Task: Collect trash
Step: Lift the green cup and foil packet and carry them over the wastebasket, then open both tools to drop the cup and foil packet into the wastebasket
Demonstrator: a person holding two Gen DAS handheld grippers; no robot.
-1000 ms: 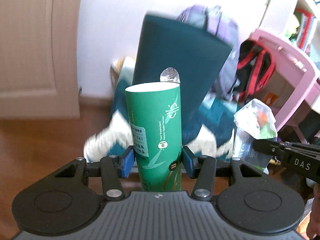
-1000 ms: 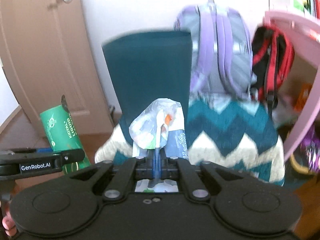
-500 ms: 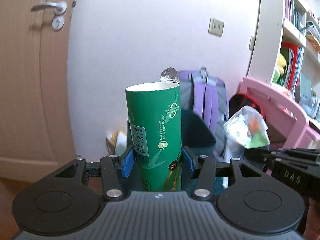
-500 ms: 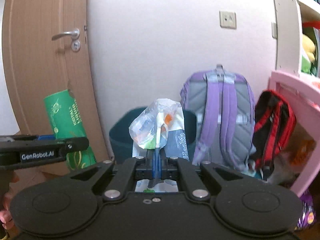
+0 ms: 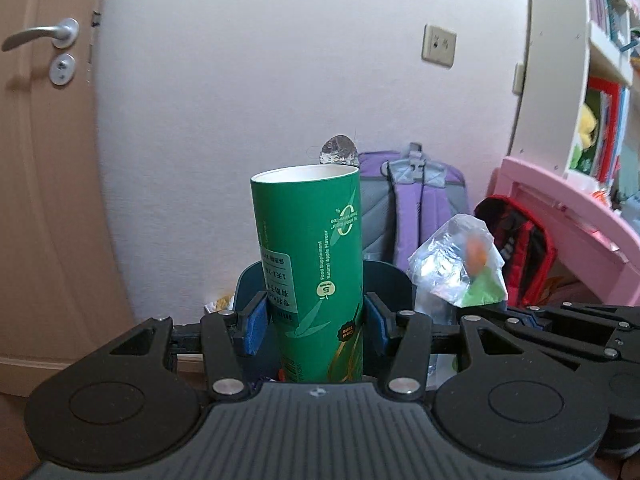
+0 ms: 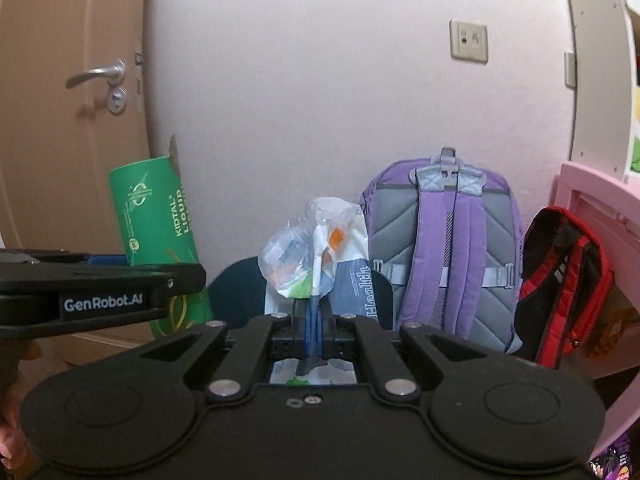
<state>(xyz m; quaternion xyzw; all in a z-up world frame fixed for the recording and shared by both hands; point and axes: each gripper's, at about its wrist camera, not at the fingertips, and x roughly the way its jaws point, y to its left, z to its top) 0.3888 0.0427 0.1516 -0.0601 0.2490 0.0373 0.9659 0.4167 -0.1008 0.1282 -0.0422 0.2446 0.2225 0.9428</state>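
Note:
My left gripper (image 5: 314, 326) is shut on a tall green cardboard tube (image 5: 310, 272), open at the top with a foil lid flap (image 5: 338, 151) sticking up behind its rim. The same green tube (image 6: 158, 224) shows at the left of the right wrist view. My right gripper (image 6: 314, 320) is shut on crumpled clear plastic wrappers (image 6: 316, 256) bunched above its pads; these plastic wrappers (image 5: 456, 264) appear at the right of the left wrist view. Behind both stands a dark teal bin (image 6: 236, 292), its rim (image 5: 390, 276) just beyond the held items.
A purple backpack (image 6: 452, 248) and a red and black bag (image 6: 560, 284) lean against the white wall. Pink furniture (image 5: 568, 216) and a bookshelf (image 5: 600, 60) stand at the right. A wooden door (image 6: 72, 100) is at the left. A hand (image 6: 10, 424) holds the left gripper.
Both grippers have risen and come nearer the wall with their loads. The teal bin and the chevron rug have dropped low in view; the door handle and wall socket now show.

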